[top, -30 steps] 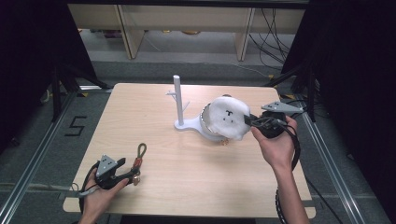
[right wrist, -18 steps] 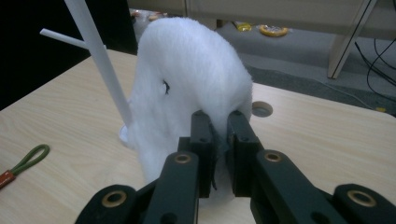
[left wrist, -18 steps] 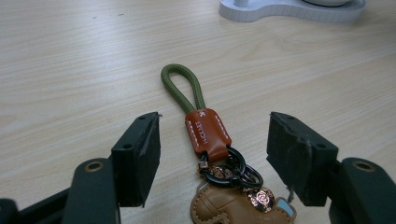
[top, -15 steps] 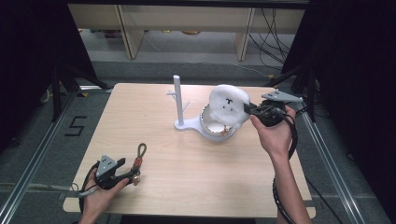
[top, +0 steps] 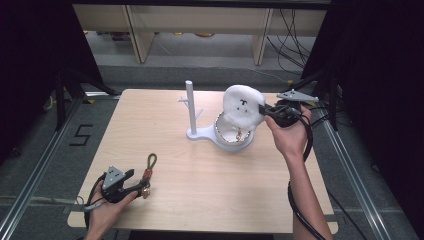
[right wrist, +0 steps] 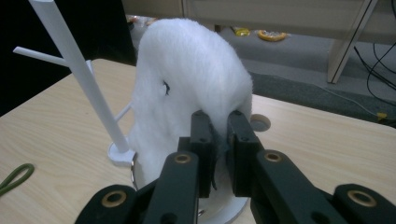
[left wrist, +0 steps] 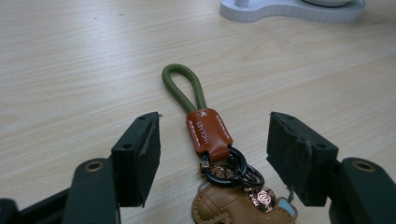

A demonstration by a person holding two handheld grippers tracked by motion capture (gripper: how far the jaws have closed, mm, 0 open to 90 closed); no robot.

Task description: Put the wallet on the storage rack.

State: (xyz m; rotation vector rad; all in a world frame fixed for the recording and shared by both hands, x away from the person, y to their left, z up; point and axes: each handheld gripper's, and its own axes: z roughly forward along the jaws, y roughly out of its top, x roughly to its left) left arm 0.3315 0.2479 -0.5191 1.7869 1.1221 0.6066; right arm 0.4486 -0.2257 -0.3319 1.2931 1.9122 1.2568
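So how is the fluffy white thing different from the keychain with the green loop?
The fluffy white thing is big, soft and furry; the keychain is small, with a green cord loop, a brown leather tab and metal rings. The fluffy white thing is lifted above the white dish, pinched by the right gripper; the keychain lies flat on the table between the left gripper's open jaws, untouched. Each has a gripper at it.

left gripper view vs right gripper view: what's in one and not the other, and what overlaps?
Left gripper view: open tongs straddling a brown leather keychain with dark metal rings.
Right gripper view: tongs shut on a white plush, lifted over the dish.
Both: green cord loop, white stand base, wooden table.
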